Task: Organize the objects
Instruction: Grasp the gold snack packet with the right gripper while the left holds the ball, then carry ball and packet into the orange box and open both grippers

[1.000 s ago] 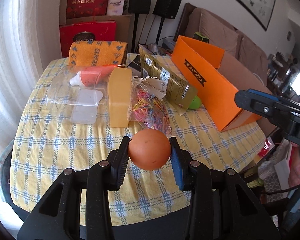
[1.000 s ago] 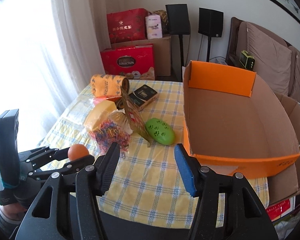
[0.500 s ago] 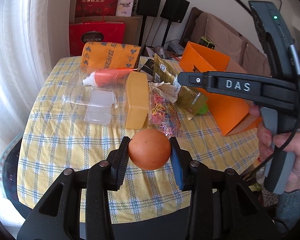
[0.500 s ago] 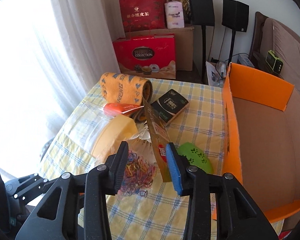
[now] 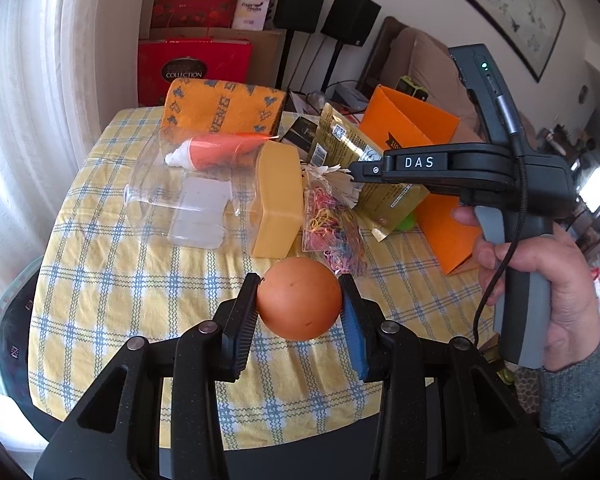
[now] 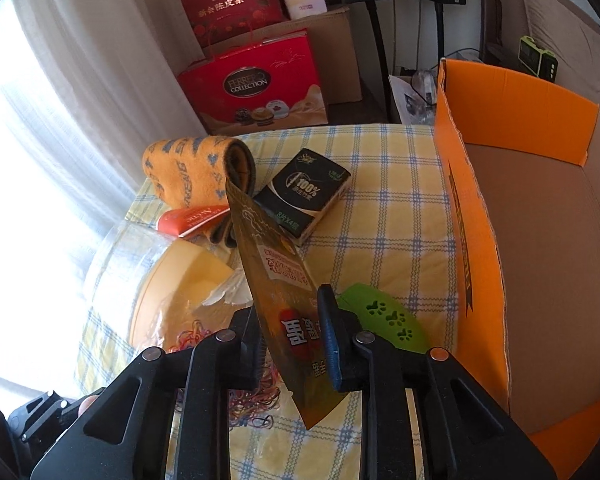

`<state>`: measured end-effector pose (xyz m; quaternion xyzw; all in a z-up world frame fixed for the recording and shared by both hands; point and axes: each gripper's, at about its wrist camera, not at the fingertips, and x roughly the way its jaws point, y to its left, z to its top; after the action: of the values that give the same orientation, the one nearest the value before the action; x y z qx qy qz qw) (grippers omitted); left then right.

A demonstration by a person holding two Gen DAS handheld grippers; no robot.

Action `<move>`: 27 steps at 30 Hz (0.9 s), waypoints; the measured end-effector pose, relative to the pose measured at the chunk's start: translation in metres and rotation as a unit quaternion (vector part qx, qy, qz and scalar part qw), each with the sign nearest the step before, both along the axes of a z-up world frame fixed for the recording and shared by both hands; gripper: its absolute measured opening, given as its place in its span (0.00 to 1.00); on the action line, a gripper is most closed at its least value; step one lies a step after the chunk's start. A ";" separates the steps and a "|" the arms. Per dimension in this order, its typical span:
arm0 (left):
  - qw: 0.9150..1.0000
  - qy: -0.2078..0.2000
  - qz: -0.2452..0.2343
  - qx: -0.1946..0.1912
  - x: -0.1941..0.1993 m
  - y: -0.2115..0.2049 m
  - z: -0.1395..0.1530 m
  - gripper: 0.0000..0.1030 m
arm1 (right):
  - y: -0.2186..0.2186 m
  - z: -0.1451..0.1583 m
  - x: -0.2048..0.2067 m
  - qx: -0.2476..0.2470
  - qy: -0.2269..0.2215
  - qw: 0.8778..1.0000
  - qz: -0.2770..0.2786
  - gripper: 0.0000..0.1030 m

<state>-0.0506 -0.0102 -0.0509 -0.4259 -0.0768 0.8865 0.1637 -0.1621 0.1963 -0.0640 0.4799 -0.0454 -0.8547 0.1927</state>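
Egg (image 5: 299,298) clamped between the left gripper (image 5: 300,312) jaws, above the checked tablecloth (image 5: 112,280).
Right gripper (image 6: 290,334) jaws pinch the gold pouch (image 6: 284,300), orange box (image 6: 476,280) to their right.

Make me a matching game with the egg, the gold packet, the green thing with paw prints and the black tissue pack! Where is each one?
Things:
1. egg
2. gold packet
3. green case
4. tissue pack

Places:
A. lying on the table beside the orange box
B. between the fingers of the right gripper
C. flat on the tablecloth near the rolled orange towel
D. held by the left gripper

Pairs: 1-D, 2-B, 3-A, 4-C
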 end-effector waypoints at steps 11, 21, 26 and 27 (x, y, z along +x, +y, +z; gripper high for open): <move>1.000 -0.005 0.003 0.002 0.001 -0.002 -0.001 0.35 | -0.003 -0.005 -0.007 0.003 0.005 1.000 0.004 0.10; 1.000 0.005 0.003 0.002 0.001 -0.002 0.008 0.35 | 0.018 0.038 0.009 -0.036 0.050 0.998 -0.010 0.05; 1.000 0.014 -0.009 0.008 -0.002 0.004 0.022 0.35 | 0.029 0.060 0.021 -0.043 0.064 0.997 -0.012 0.05; 1.000 0.015 -0.013 0.012 -0.004 0.006 0.026 0.35 | 0.032 0.064 0.024 -0.043 0.067 0.997 -0.011 0.05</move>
<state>-0.0542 -0.0044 -0.0249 -0.4114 -0.0792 0.8897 0.1813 -0.1386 0.2280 0.0000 0.4123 -0.0745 -0.8843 0.2063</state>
